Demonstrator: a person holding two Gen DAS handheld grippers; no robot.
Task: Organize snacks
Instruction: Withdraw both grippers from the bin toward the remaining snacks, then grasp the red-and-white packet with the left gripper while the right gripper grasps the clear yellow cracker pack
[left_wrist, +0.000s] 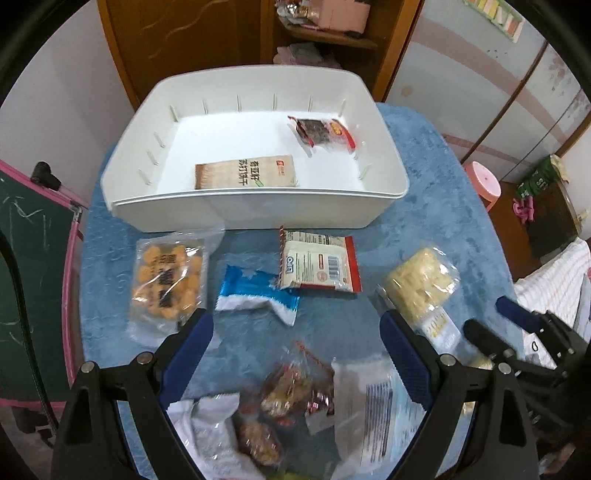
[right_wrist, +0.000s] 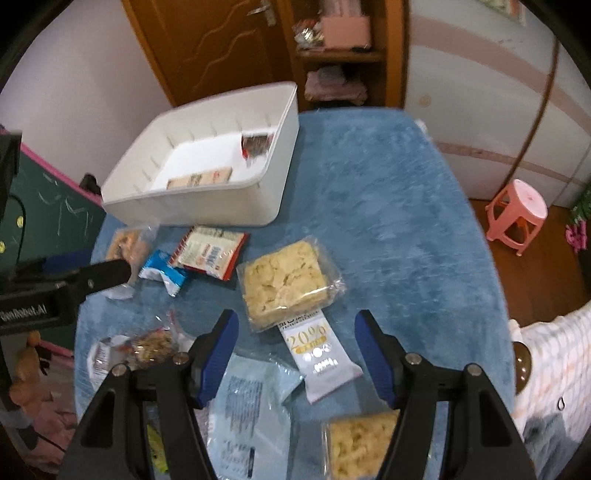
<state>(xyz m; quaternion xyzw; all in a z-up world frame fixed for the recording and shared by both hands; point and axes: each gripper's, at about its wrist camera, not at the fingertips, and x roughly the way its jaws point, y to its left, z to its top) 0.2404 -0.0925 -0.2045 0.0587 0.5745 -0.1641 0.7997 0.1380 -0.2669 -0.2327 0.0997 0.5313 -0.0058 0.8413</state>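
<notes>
Fingers on both grippers stand wide apart and hold nothing; the left gripper (left_wrist: 295, 339) hovers over the near snacks on the blue surface (left_wrist: 424, 184), and the right gripper (right_wrist: 291, 350) hangs above the white protein bar (right_wrist: 321, 354) and the clear pack of pale puffed squares (right_wrist: 284, 280) touching its far end; the white bin (left_wrist: 255, 210) sits at the far edge with a brown cracker packet (left_wrist: 245, 176) and a red-edged packet (left_wrist: 321, 131) already in it, so most of the sorting looks undone; still outside are an orange puff bag (left_wrist: 168, 277), a blue wrapper (left_wrist: 255, 295), a red-and-white packet (left_wrist: 319, 264) and a blurred nut mix pack (left_wrist: 284, 398); all of these look light, crinkly and slippery; the puffed squares would likely crumble if squeezed hard, so a gentle pinch across the pack's narrow side or on a sealed film edge seems wisest; the bar looks firmer and should take a grip across its middle.
</notes>
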